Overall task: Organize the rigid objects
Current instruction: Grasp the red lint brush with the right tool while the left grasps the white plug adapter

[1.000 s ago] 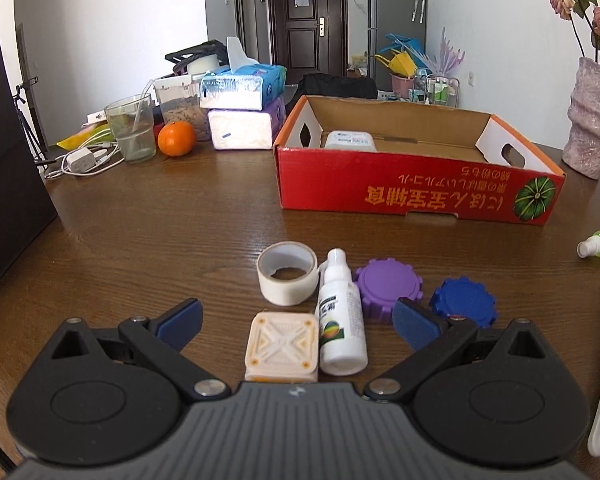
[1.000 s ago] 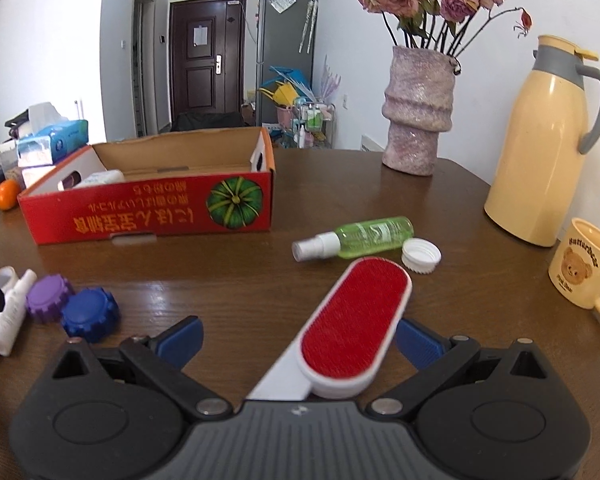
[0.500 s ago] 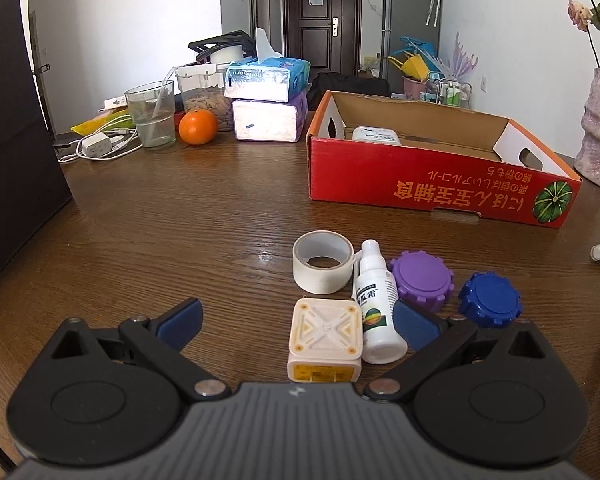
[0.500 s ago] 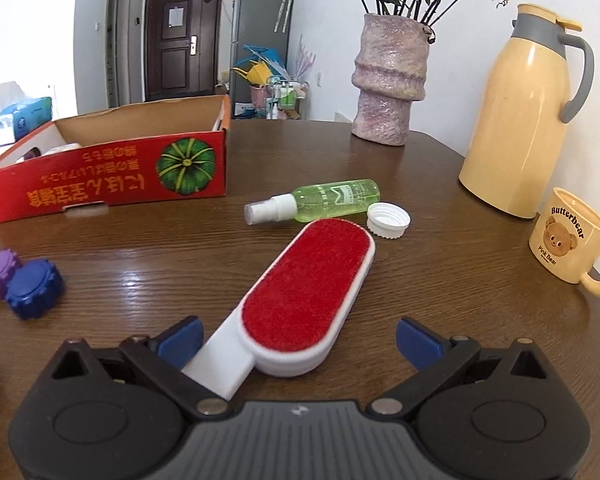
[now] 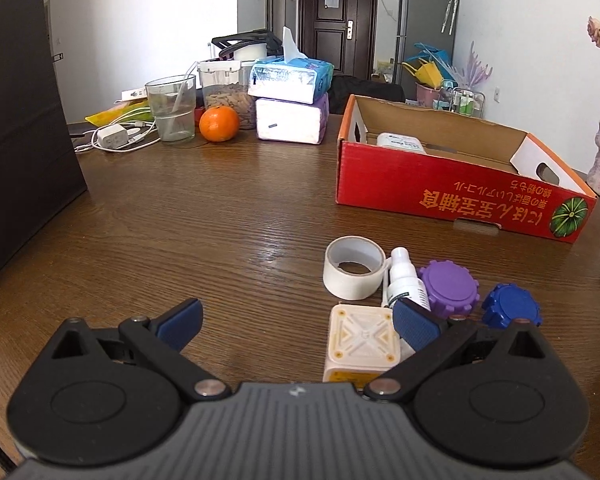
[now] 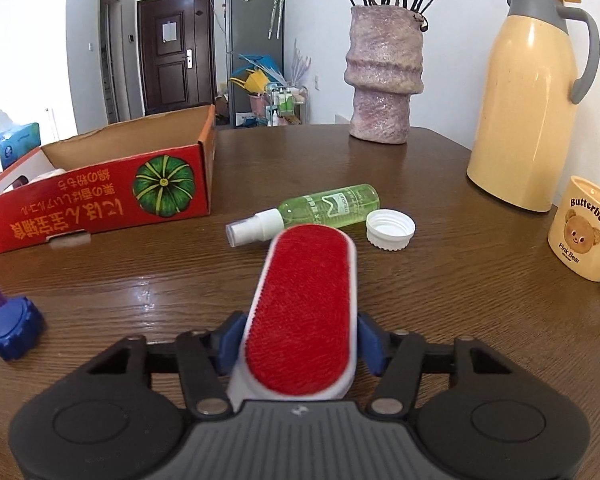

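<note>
Bright, even daylight; glare on the table (image 5: 260,208); fisheye-bent, dark-cornered edges.

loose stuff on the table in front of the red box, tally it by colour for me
White: 3, tape roll, dropper bottle, bottle cap
Cream: 1, square block
Purple: 1, gear lid
Blue: 1, gear lid
Green: 1, spray bottle
Red: 1, lint brush
Total: 8

White walls (image 5: 140,20), dark door (image 5: 332,20), brown wooden table (image 5: 220,220).
</note>
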